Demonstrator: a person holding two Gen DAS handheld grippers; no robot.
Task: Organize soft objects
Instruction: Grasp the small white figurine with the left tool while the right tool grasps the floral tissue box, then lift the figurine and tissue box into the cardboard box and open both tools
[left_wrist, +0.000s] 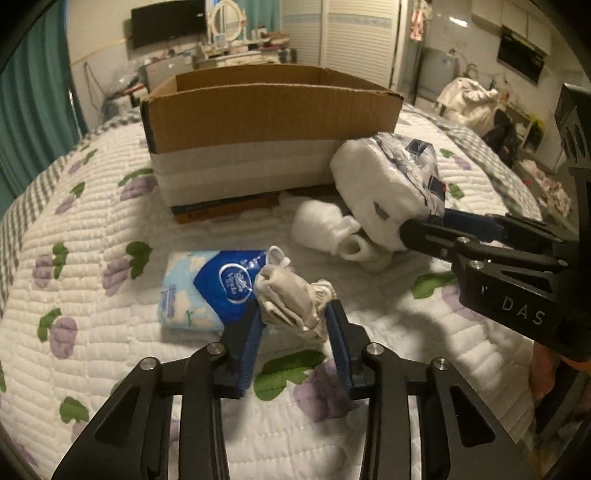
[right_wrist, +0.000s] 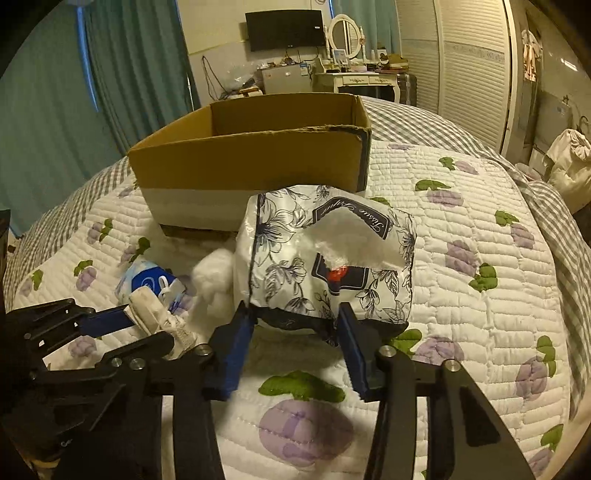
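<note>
My left gripper (left_wrist: 293, 314) is shut on a rolled beige and white sock bundle (left_wrist: 291, 299), held just above the quilt; it also shows in the right wrist view (right_wrist: 155, 314). My right gripper (right_wrist: 295, 317) is shut on a floral-print tissue pack (right_wrist: 325, 254), lifted off the bed in front of the open cardboard box (right_wrist: 251, 162). In the left wrist view the same pack (left_wrist: 391, 188) hangs from the right gripper (left_wrist: 424, 225). A blue tissue pack (left_wrist: 210, 288) lies on the quilt. A white fluffy sock (left_wrist: 332, 232) lies between the packs.
The box (left_wrist: 266, 107) stands at the middle of the quilted floral bed (left_wrist: 92, 258). Teal curtains (right_wrist: 55, 110) hang at the left. A dresser with mirror (right_wrist: 354, 74) and wardrobe doors (right_wrist: 472, 55) stand beyond the bed.
</note>
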